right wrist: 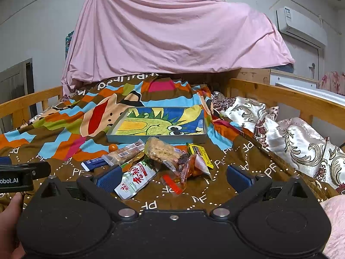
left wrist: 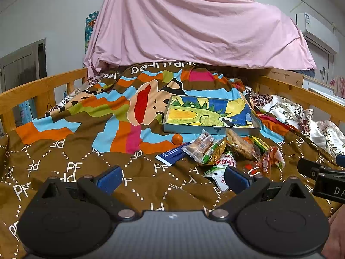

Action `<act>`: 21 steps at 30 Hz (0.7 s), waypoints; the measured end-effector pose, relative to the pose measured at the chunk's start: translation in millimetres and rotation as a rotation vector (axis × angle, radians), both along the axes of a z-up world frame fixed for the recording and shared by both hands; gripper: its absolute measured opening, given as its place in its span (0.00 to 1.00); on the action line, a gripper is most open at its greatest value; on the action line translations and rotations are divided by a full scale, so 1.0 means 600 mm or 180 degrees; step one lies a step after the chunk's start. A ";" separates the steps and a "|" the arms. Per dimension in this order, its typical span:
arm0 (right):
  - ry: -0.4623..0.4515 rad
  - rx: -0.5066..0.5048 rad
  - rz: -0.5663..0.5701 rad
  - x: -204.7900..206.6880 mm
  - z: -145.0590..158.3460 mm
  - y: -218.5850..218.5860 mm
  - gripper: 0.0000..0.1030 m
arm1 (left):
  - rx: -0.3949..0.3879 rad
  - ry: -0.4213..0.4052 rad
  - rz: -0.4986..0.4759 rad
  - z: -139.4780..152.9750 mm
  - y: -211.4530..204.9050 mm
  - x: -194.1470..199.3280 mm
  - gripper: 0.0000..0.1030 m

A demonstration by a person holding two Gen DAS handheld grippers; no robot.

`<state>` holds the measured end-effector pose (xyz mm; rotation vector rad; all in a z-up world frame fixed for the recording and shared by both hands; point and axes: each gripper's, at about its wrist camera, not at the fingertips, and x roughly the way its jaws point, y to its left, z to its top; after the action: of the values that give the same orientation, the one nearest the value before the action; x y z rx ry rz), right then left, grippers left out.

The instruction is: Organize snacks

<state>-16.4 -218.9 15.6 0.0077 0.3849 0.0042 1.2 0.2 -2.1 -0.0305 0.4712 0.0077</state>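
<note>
From the left wrist view, the left tongs [left wrist: 173,178] hung over the brown quilt [left wrist: 64,161] on the bed with their blue pads wide apart and nothing between them. The heap of snacks [left wrist: 228,151] lay at about two o'clock from them, just past the right pad, with a green-and-white packet [left wrist: 217,173] nearest it. A small orange fruit [left wrist: 177,139] sat at the pile's nine o'clock, and a blue card [left wrist: 172,156] lay just beside the wrappers. Beyond the heap, at twelve o'clock, stood a shallow box [left wrist: 212,127] with a dinosaur drawing inside, holding no snacks. A pink sheet [left wrist: 194,26] draped the far end, and the right tongs [left wrist: 319,170] poked in at three o'clock. From the right wrist view, the right tongs [right wrist: 173,178] also stood apart and gripped nothing; the green-and-white packet [right wrist: 134,181] lay just inside the left pad, and a red-edged clear wrapper [right wrist: 172,183] lay between the pads. A crumbly cake in clear wrap [right wrist: 161,151] and a yellow packet [right wrist: 199,152] lay farther on, the box [right wrist: 157,138] behind them at twelve o'clock. The other tool [right wrist: 23,172] showed at nine o'clock, a hand [right wrist: 9,222] below it.
</note>
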 end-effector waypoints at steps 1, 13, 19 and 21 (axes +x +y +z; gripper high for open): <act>0.0000 0.0001 -0.0001 0.000 0.000 0.000 1.00 | -0.0001 0.0000 0.0000 0.000 0.000 0.000 1.00; 0.0004 0.0000 0.0005 0.001 0.001 0.000 1.00 | 0.0005 0.0015 -0.0008 -0.008 -0.004 -0.003 1.00; -0.0016 -0.0008 0.0029 0.002 -0.001 0.004 1.00 | -0.0021 0.0051 -0.0052 -0.018 -0.004 0.000 1.00; -0.0026 0.0016 0.0046 0.001 -0.001 0.004 1.00 | -0.0023 0.0071 -0.0062 -0.019 -0.004 0.002 1.00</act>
<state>-15.5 -216.3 15.3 0.0098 0.3767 0.0194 2.2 -2.1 -13.8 -0.0328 0.4937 -0.0128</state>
